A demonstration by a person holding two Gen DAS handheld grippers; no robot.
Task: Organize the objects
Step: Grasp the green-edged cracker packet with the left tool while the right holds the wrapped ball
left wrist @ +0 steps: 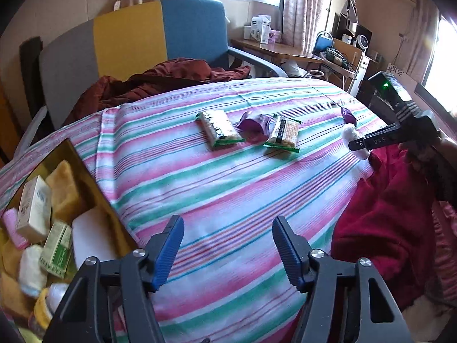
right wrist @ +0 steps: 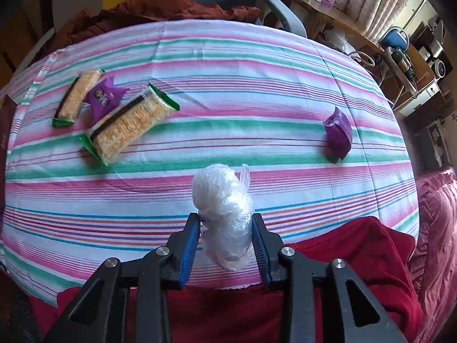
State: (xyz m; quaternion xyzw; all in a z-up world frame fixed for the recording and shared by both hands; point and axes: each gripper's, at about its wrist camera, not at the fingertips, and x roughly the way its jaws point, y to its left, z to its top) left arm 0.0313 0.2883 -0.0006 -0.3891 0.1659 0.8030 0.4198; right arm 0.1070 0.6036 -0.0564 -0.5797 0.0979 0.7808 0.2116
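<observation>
My right gripper point(right wrist: 225, 225) is shut on a white plastic-wrapped bundle point(right wrist: 220, 200) and holds it above the striped cloth point(right wrist: 228, 65) near its front edge. It also shows in the left wrist view point(left wrist: 360, 143), with the bundle point(left wrist: 350, 135) at its tips. Two green-edged cracker packs point(right wrist: 131, 125) point(right wrist: 77, 97) and a purple packet point(right wrist: 104, 97) lie at the left. Another purple packet point(right wrist: 338, 133) lies at the right. My left gripper point(left wrist: 227, 240) is open and empty, beside a yellow box point(left wrist: 94, 188) holding several small cartons and rolls.
A red blanket point(right wrist: 342, 251) lies at the near edge of the cloth and a rust-coloured garment point(left wrist: 160, 77) at the far edge. A grey, yellow and blue chair point(left wrist: 128, 37) stands behind. A wooden desk point(left wrist: 274, 48) with boxes stands at the back right.
</observation>
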